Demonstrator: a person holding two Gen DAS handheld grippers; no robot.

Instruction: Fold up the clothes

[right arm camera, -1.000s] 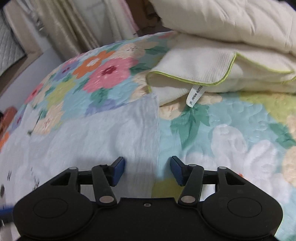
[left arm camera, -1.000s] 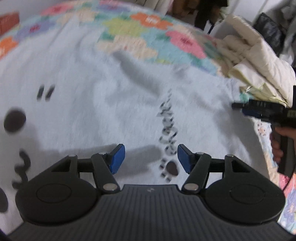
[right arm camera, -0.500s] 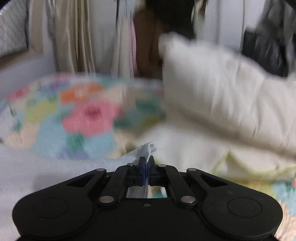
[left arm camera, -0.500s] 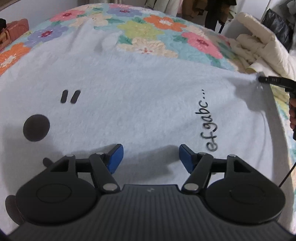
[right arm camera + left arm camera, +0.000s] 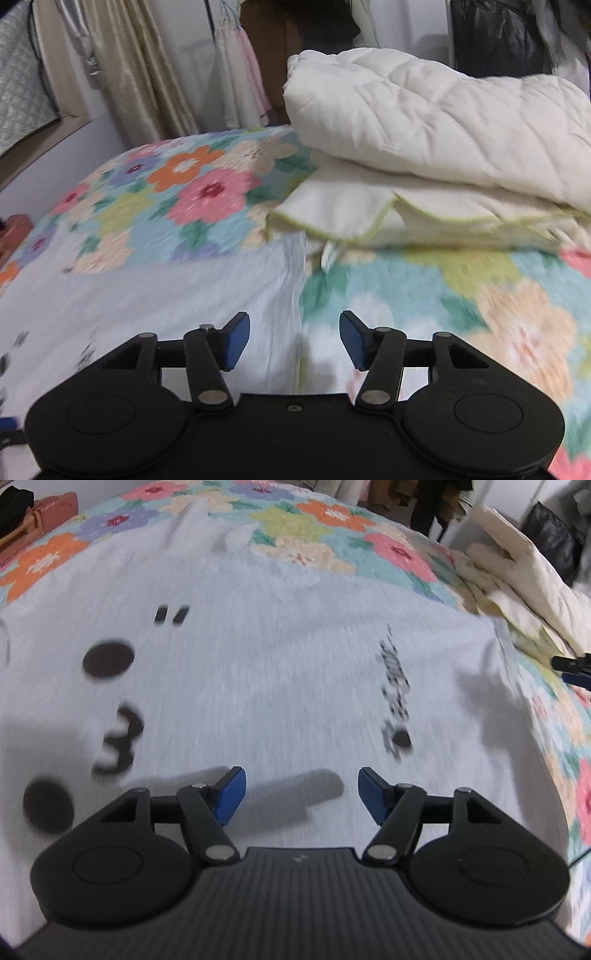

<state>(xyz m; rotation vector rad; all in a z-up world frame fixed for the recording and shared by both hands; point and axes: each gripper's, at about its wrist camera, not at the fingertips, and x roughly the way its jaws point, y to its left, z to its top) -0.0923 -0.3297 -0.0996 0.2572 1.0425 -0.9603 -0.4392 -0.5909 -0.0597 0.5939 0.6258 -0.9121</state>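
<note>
A pale grey T-shirt (image 5: 280,657) with black printed dots, a "3" and script lettering lies spread flat on the floral bedspread (image 5: 306,520). My left gripper (image 5: 297,794) is open and empty, low over the shirt's near part. My right gripper (image 5: 293,339) is open and empty, straddling the shirt's right edge (image 5: 301,280); the shirt (image 5: 177,295) lies to its left. The right gripper's tip also shows at the right edge of the left wrist view (image 5: 572,666).
A folded cream quilt (image 5: 443,122) and a white towel with green trim (image 5: 343,210) are stacked on the bed beyond the shirt's far right corner. Curtains and hanging clothes (image 5: 122,66) stand behind the bed. A brown bag (image 5: 40,517) lies at the far left.
The right gripper, shut on the shirt's corner half a second ago, has opened and let it go. The shirt lies flat again. The left gripper has stayed open, shifting slightly over the shirt.
</note>
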